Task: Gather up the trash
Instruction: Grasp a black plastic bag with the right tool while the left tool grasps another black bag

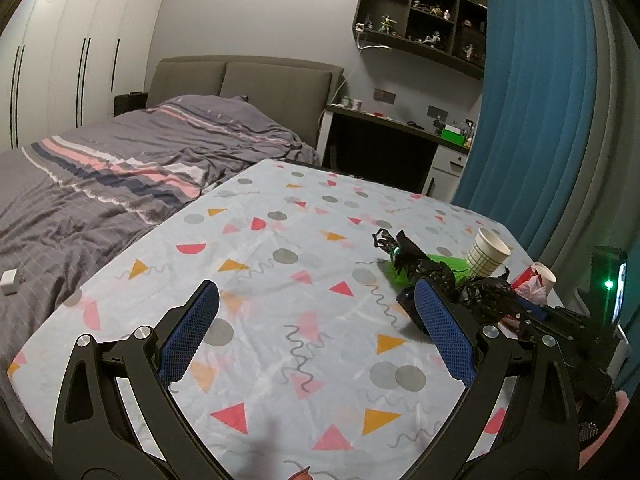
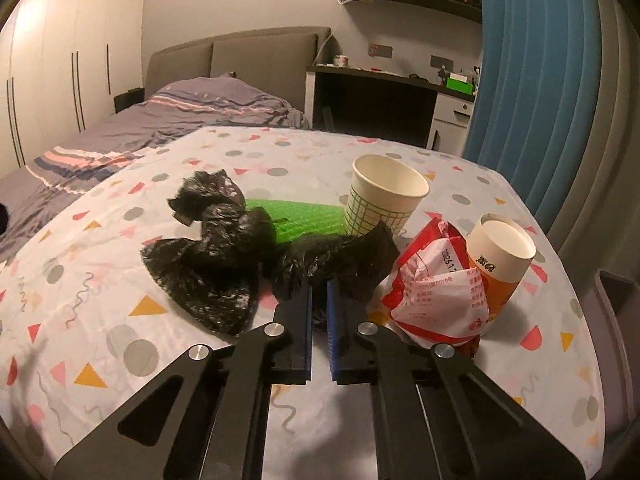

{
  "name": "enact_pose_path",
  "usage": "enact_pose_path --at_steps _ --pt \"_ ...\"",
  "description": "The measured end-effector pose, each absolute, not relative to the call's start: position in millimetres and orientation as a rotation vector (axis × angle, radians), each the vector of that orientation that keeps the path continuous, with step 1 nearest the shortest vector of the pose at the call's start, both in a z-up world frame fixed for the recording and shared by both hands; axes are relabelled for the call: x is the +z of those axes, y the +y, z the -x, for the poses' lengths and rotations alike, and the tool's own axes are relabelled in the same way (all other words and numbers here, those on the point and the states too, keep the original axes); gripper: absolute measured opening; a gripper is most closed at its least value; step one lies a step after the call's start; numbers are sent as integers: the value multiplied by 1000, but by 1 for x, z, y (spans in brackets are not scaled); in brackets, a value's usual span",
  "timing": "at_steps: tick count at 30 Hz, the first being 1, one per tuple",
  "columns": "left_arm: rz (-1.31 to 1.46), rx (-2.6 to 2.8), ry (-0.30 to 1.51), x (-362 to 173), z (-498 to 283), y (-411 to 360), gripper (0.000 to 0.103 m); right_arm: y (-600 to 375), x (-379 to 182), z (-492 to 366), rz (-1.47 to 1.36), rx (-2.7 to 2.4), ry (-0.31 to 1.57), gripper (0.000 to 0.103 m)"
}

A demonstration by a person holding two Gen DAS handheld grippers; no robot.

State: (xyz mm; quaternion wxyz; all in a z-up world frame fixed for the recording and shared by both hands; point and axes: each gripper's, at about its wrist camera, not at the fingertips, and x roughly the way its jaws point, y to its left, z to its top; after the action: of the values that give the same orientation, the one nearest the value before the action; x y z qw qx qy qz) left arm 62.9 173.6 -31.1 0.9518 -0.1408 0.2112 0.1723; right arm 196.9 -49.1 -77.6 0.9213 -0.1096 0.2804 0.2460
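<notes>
Trash lies on a table with a patterned cloth (image 2: 120, 320). My right gripper (image 2: 319, 286) is shut on a crumpled black plastic bag (image 2: 216, 256), with a fold of it pinched between the blue pads. Behind the bag lies a green bubble-wrap sheet (image 2: 304, 220). A white paper cup with a green grid (image 2: 384, 200) stands upright beyond it. On the right are a red and white wrapper (image 2: 436, 292) and an orange paper cup (image 2: 500, 264). My left gripper (image 1: 316, 288) hovers open over bare cloth, left of the black bag (image 1: 480, 296), holding nothing.
A bed with grey striped bedding (image 1: 120, 168) runs along the table's left side. A desk (image 1: 384, 120) and wall shelves (image 1: 420, 20) stand behind, with a blue curtain (image 1: 540, 100) on the right. A dark device with a green light (image 1: 608, 284) sits at the table's right edge.
</notes>
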Motion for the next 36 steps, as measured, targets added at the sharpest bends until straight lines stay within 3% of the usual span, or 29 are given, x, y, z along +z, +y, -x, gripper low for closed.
enact_pose_path --at_steps 18,29,32,36 --pt "262 248 440 -29 -86 151 97 -98 -30 -150 104 522 426 6" --pt "256 113 530 -40 -145 126 97 -140 -18 -140 48 482 382 6" --pt "241 84 590 -51 -166 120 91 -152 -17 -141 37 462 379 6" --pt "264 61 694 -70 -190 122 71 -165 -20 -144 24 434 387 6"
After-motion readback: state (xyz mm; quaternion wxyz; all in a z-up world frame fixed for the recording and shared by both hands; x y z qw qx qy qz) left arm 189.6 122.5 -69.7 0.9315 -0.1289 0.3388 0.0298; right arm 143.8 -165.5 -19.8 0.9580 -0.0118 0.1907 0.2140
